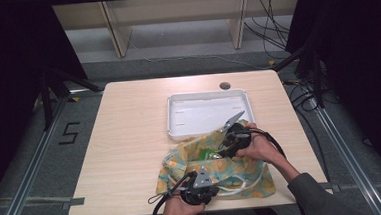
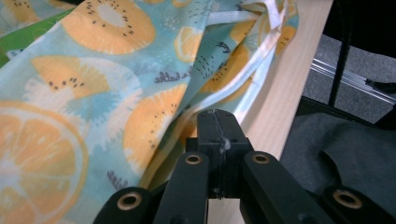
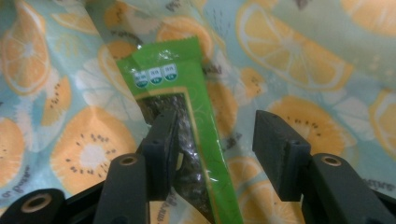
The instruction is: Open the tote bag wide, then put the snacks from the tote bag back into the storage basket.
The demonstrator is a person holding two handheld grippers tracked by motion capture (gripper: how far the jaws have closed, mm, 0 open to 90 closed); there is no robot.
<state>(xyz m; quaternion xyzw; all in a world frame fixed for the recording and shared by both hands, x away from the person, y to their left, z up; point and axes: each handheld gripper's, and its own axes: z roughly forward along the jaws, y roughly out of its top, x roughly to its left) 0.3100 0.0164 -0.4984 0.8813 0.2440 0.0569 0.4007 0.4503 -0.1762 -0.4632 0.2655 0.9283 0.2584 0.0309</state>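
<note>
A cloth bag point(image 1: 242, 172) printed with orange and kiwi slices lies crumpled at the table's near right. In the left gripper view the bag point(image 2: 93, 93) spreads up and to the left. My left gripper point(image 2: 217, 122) is shut, its jaw tips pinching the bag's hem by the table's front edge; in the high view it point(image 1: 196, 187) sits at the bag's near side. A green snack packet point(image 3: 187, 116) pokes out of the bag's mouth. My right gripper point(image 3: 217, 133) stands open around the packet, which touches only one jaw. From above, this gripper point(image 1: 223, 148) points down into the bag beside the packet point(image 1: 209, 154).
A white empty tray point(image 1: 171, 119) stands just behind the bag, on the wooden table point(image 1: 130, 141). A white ribbon drawstring point(image 2: 264, 56) trails from the bag near the front edge. A round cable hole point(image 1: 224, 85) sits behind the tray. The person's sleeve point(image 1: 314, 195) comes in at the lower right.
</note>
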